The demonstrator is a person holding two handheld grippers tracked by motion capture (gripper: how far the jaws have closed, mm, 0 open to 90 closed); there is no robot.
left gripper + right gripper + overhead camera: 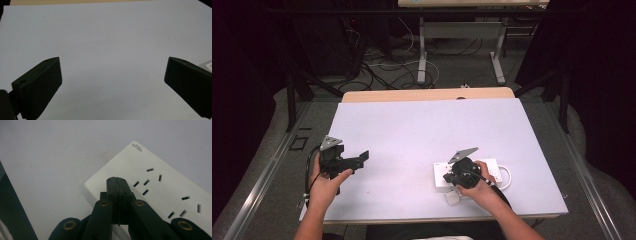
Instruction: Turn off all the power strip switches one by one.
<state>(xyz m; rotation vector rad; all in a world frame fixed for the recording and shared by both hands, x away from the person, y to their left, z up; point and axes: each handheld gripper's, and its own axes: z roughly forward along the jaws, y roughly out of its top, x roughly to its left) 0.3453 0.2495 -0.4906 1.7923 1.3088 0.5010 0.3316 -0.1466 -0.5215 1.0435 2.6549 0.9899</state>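
— Where's the left gripper (362, 158)?
— Lower left of the high view, jaws spread wide over bare table (422, 130); nothing between them.
— The right gripper (116, 180)?
— Jaws pressed together, empty — over the white power strip (162, 187), lower right.

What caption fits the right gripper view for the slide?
Right gripper, jaws shut, poised over a white power strip on the pale table.

The bench (422, 135) is covered by a smooth, matt, pale sheet, with a strip of light wood showing along its far edge. The power strip (162, 187) is smooth white plastic with a slight sheen. The right gripper (116, 181) has matt black plastic jaws with brass-coloured metal rivets in its links. The left gripper (112, 82) has the same dull black plastic.
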